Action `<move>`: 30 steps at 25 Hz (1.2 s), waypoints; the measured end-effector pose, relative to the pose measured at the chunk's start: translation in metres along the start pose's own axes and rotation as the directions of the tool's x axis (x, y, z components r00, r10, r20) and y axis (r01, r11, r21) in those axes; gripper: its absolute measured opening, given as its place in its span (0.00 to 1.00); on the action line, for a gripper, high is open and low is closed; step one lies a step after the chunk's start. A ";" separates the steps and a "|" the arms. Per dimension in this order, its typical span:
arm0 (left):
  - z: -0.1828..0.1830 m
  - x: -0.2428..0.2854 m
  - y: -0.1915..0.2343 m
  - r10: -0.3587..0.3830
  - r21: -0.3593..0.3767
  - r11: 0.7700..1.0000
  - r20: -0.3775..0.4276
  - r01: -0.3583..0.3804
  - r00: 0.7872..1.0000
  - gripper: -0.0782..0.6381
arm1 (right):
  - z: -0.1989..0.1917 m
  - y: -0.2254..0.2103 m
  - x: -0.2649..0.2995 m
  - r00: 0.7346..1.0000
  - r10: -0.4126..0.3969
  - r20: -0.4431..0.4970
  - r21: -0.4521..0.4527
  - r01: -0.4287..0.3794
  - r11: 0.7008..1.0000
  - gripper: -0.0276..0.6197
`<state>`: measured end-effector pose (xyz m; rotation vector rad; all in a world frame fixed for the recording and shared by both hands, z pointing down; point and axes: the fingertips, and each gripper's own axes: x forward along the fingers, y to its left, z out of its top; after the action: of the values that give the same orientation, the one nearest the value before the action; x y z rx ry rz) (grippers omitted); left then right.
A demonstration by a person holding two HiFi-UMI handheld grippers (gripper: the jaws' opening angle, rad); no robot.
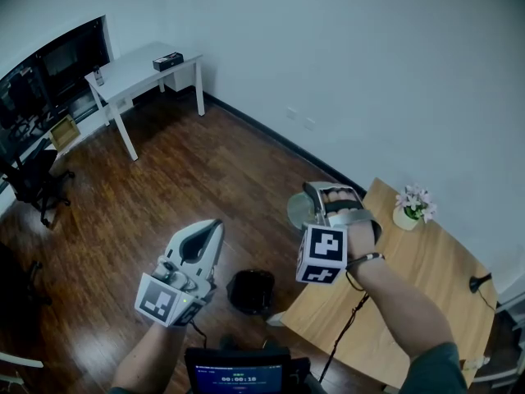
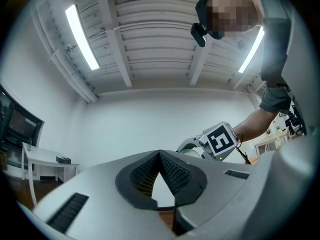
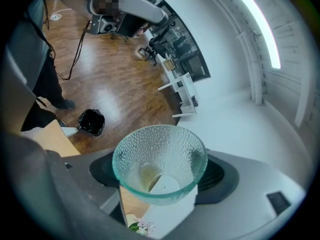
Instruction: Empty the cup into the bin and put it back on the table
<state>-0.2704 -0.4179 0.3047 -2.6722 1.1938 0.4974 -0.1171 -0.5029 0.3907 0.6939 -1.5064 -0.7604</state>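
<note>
By 1 table [image 1: 426, 269], the right hand-held gripper [image 3: 160, 179] pinches 1 glass cup [image 3: 160, 154] (left hand-held gripper [image 2: 160, 155] pressed together).

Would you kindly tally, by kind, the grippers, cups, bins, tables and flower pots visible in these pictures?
Grippers: 2 (left gripper, right gripper)
Glass cup: 1
Bin: 1
Tables: 2 (wooden table, white desk)
Flower pot: 1
Total: 7

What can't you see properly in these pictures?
Bin, head view: inside too dark and small to see.
Black box on the white desk, head view: too small to identify.
Screen, head view: cut off by the bottom edge.
</note>
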 end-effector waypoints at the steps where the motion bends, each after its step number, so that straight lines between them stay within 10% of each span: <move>1: -0.001 0.000 0.001 0.002 -0.001 1.000 -0.005 -0.002 1.000 0.11 | 0.002 0.000 -0.001 1.000 -0.001 0.002 -0.014 0.001 1.000 0.67; 30: 0.008 -0.008 0.004 0.005 0.011 1.000 0.007 -0.005 1.000 0.11 | 0.024 0.010 -0.002 0.996 -0.087 -0.035 -0.396 0.066 0.916 0.67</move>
<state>-0.2798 -0.4124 0.2999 -2.6571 1.1979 0.4992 -0.1406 -0.4940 0.3962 0.4635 -1.2315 -1.0622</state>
